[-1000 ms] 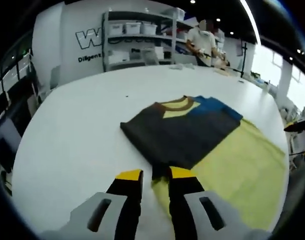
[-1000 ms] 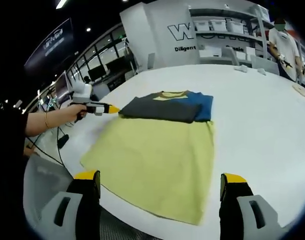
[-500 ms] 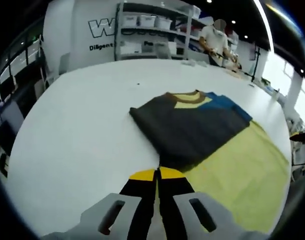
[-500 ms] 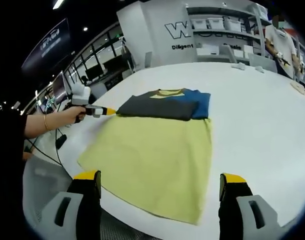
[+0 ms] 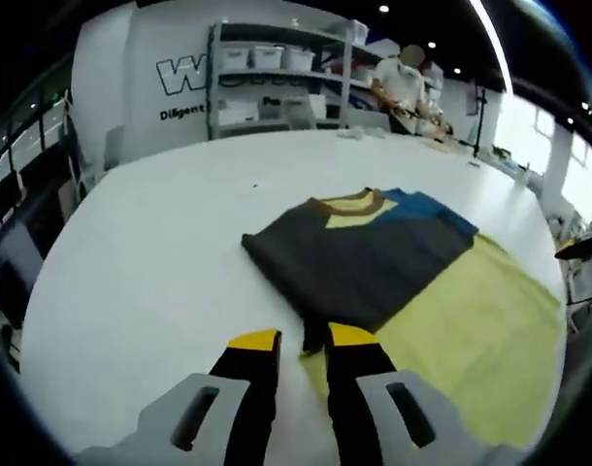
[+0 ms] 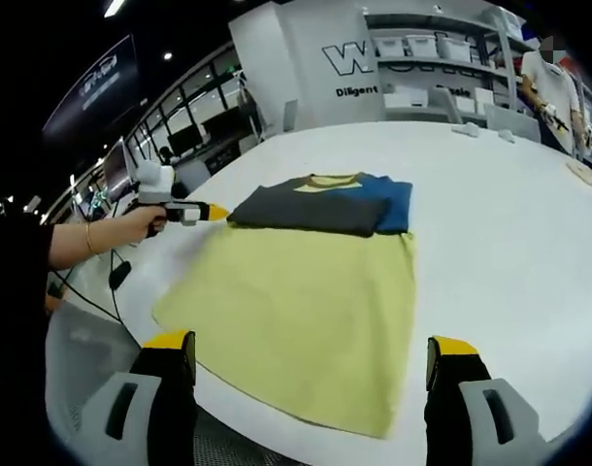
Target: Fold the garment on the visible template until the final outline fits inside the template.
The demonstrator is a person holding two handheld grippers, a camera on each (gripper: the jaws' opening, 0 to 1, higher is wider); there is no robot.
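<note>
Yellow-green sheet [image 6: 296, 311], the template, lies flat on the white table [image 6: 509, 194], and the folded shirt [image 6: 320, 206] sits across its far edge, dark grey with a blue strip on one side and a brown collar on top. Look at the left gripper [image 5: 302, 342]: its yellow-tipped fingers [image 5: 253, 342] are slightly parted right at the near corner of the shirt, close to the fabric but pinching nothing as far as I can see, well placed, I'd say, to catch that edge for another fold. The right gripper [image 6: 311, 351] hangs low at the near edge of the template, fingers spread wide and empty, likely waiting out of the way. The right gripper view gives us the whole template and the person's hand [image 6: 141, 221] carrying the left gripper at the shirt's corner. The left gripper view adds the close look: part of the shirt overhangs onto bare table, so the outline doesn't fit yet. Shelves [image 5: 277, 73] and another person [image 5: 405, 85] stand behind.
</note>
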